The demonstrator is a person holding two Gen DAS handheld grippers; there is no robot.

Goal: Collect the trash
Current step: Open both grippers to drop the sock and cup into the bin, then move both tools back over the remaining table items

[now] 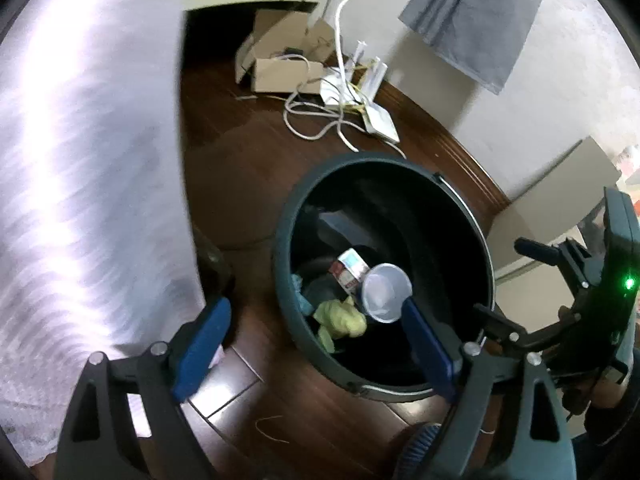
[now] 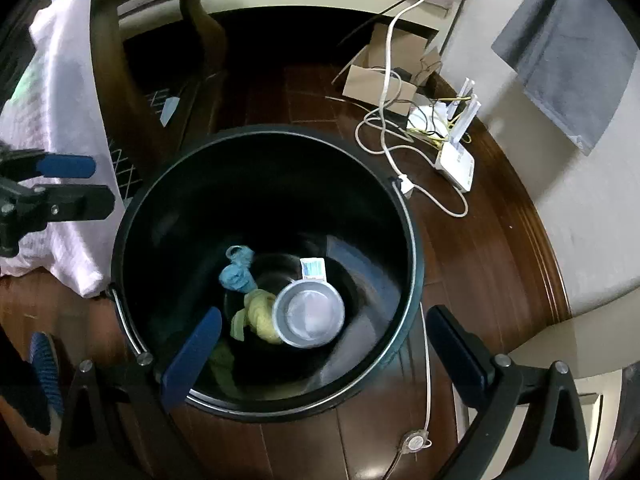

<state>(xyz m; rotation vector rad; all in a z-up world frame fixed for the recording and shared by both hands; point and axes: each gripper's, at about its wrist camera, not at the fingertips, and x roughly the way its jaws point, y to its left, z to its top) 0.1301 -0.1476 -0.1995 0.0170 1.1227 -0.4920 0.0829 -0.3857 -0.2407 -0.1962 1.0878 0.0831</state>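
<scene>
- A dark round trash bin (image 2: pixel 264 396) is seen standing on the wooden floor (image 2: pixel 480 264), its mouth open to both cameras.
- At the bottom of the bin, four items are seen: a clear plastic cup (image 2: pixel 310 314), a crumpled yellow wrapper (image 2: pixel 260 316) touching the cup, a crumpled blue wrapper (image 2: pixel 238 274) just beside the yellow one, and a small printed box (image 2: pixel 314 269) at the cup's far edge.
- The right gripper (image 2: pixel 324 350) is held above the bin mouth with its blue-padded fingers (image 2: pixel 194 354) spread wide; nothing is held between them.
- The left gripper (image 1: pixel 316 346) is held at the bin's edge, one finger over the bin mouth and the other over the floor; the jaws are spread wide and nothing is gripped.
- In the left wrist view the same cup (image 1: pixel 386 293), yellow wrapper (image 1: pixel 340 318) and box (image 1: pixel 350 270) are seen inside the bin (image 1: pixel 288 280).
- A white cloth (image 2: pixel 60 128) is draped over furniture at the bin's left.
- Beyond the bin, near the wall, a cardboard box (image 2: pixel 380 76), a white router (image 2: pixel 456 164) and loose white cables (image 2: pixel 384 120) are seen on the floor.
</scene>
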